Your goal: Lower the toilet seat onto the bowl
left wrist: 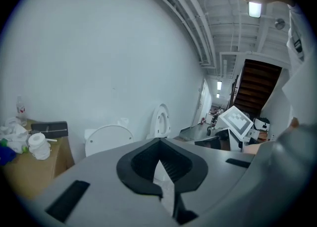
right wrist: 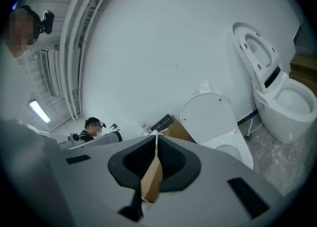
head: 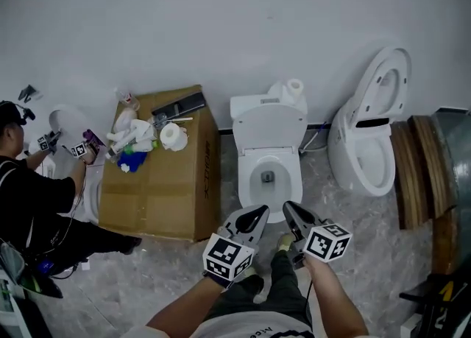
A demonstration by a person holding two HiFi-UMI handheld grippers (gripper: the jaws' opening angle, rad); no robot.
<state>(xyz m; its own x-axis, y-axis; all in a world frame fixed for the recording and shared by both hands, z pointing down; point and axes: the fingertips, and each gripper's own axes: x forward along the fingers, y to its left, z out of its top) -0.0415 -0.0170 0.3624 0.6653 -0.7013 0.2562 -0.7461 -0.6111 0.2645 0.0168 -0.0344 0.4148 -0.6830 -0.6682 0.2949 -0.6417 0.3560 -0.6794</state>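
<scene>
Toilet seat (head: 268, 129) stands raised; two toilets (head: 288, 182) (head: 360, 160), one cardboard box (head: 158, 189).

Cardboard box (head: 158, 182): floor, left of centre. On its top: paper roll (head: 174, 136), flat black case (head: 179, 104), bottles (head: 125, 120). Second toilet (head: 368, 138), lid raised: right. Person (head: 29, 182) crouching: left edge. Curved wooden pieces (head: 416, 167): right edge.

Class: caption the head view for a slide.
Left tongs and right tongs poised before a toilet with raised seat.
</scene>
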